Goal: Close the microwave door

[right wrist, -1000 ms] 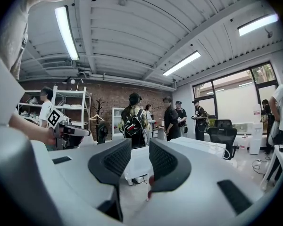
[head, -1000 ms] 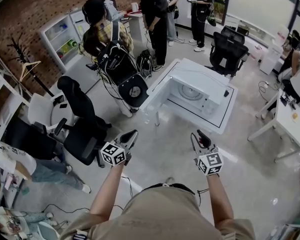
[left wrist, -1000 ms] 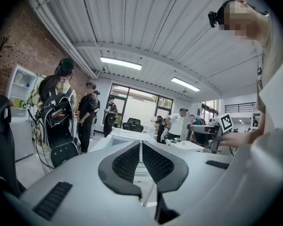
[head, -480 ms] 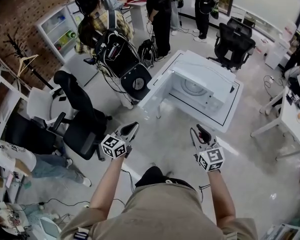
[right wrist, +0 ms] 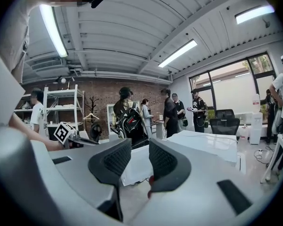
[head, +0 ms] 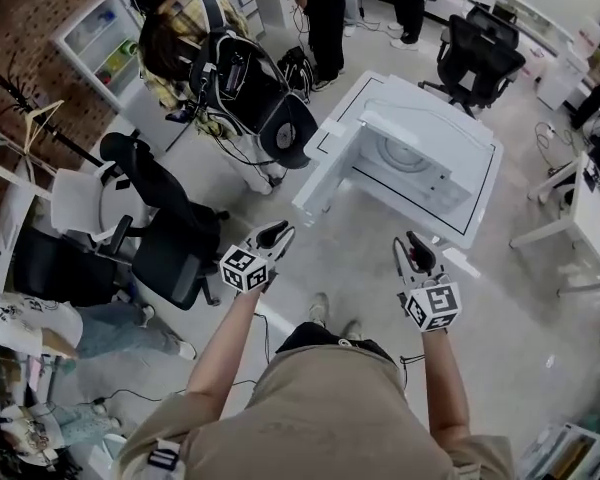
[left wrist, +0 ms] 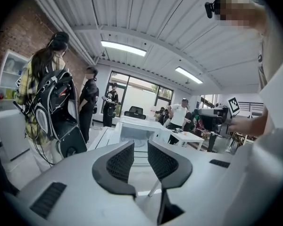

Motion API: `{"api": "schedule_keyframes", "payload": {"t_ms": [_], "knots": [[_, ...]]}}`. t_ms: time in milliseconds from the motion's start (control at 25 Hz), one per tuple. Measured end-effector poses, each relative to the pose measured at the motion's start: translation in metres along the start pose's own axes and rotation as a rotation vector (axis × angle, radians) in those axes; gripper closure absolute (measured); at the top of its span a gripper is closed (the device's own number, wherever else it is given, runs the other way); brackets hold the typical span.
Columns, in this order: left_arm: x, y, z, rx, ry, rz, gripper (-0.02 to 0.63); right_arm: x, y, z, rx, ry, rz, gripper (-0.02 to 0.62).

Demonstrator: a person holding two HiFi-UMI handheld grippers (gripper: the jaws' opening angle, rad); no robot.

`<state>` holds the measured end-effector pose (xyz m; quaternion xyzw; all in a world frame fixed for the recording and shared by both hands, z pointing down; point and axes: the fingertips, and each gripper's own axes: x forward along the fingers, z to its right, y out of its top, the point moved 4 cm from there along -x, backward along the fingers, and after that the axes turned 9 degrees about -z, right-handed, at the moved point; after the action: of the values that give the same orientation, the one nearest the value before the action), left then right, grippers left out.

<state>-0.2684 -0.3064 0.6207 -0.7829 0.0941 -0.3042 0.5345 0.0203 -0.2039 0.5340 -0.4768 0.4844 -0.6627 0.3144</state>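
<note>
Office floor is shown; microwave (head: 412, 160) is set on the white table (head: 477, 183) ahead, door (head: 325, 173) left swung open, well apart from both grippers. Left gripper (head: 278, 234) jaws have just been opened, right gripper (head: 413, 243) jaws are parted; nothing is gripped. Both are held forward, presumably for a push.

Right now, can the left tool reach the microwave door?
Probably not yet: the left tool, its empty jaws just opened, hangs short of the door across bare floor; nothing blocks the way.

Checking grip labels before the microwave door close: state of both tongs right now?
Left tongs: open, have just been opening, nothing between them.
Right tongs: open, empty.
</note>
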Motion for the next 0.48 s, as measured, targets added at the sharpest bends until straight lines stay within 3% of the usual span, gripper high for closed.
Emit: {"api": "schedule_keyframes", "payload": {"t_ms": [240, 480], "knots": [[0.032, -0.028, -0.047, -0.049, -0.060, -0.081, 0.471, 0.028, 0.005, -0.020, -0.003, -0.033, -0.003, 0.479], [0.061, -0.035, -0.084, -0.021, -0.090, -0.112, 0.425, 0.046, -0.001, -0.026, 0.011, -0.092, 0.003, 0.479]]}}
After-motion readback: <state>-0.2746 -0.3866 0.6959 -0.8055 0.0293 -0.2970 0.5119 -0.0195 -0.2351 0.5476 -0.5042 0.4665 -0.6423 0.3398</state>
